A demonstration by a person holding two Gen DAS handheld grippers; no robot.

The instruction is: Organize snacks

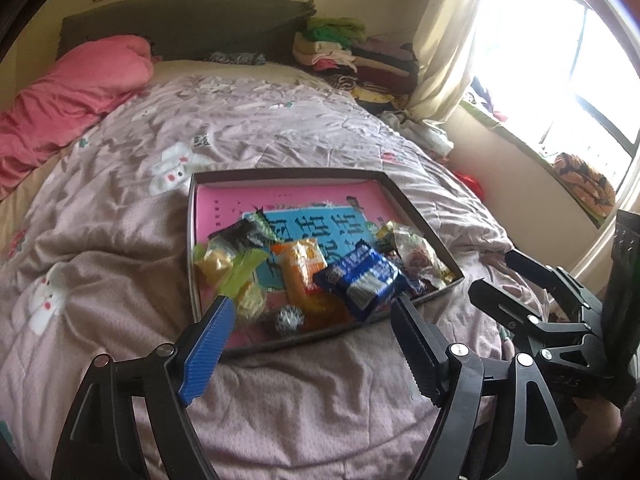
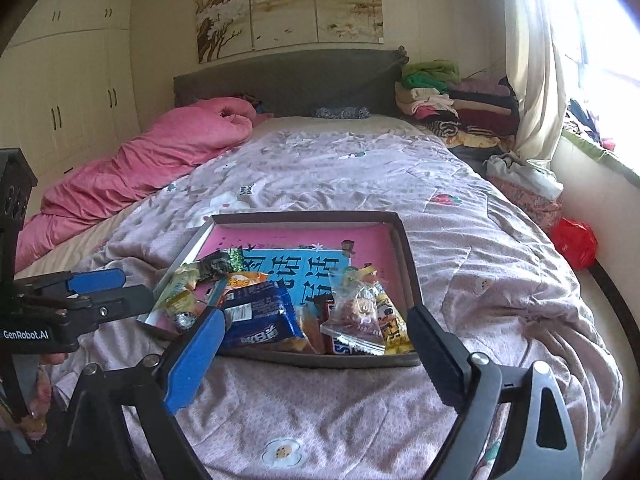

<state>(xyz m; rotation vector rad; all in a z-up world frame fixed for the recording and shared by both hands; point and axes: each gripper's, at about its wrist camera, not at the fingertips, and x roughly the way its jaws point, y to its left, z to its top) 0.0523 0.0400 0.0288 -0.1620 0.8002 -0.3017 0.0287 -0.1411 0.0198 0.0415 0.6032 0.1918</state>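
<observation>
The snacks (image 2: 304,312) lie heaped in the near end of a shallow box (image 2: 404,248) on the bed (image 2: 480,240), lower centre of the frame. They look light, crinkly and slippery, best pinched at a sealed edge. Left tool (image 1: 316,316) and right tool (image 2: 316,328) both gape, holding nothing.

Black linkages (image 1: 472,376) — blue ribbed jaws (silver screws).
</observation>
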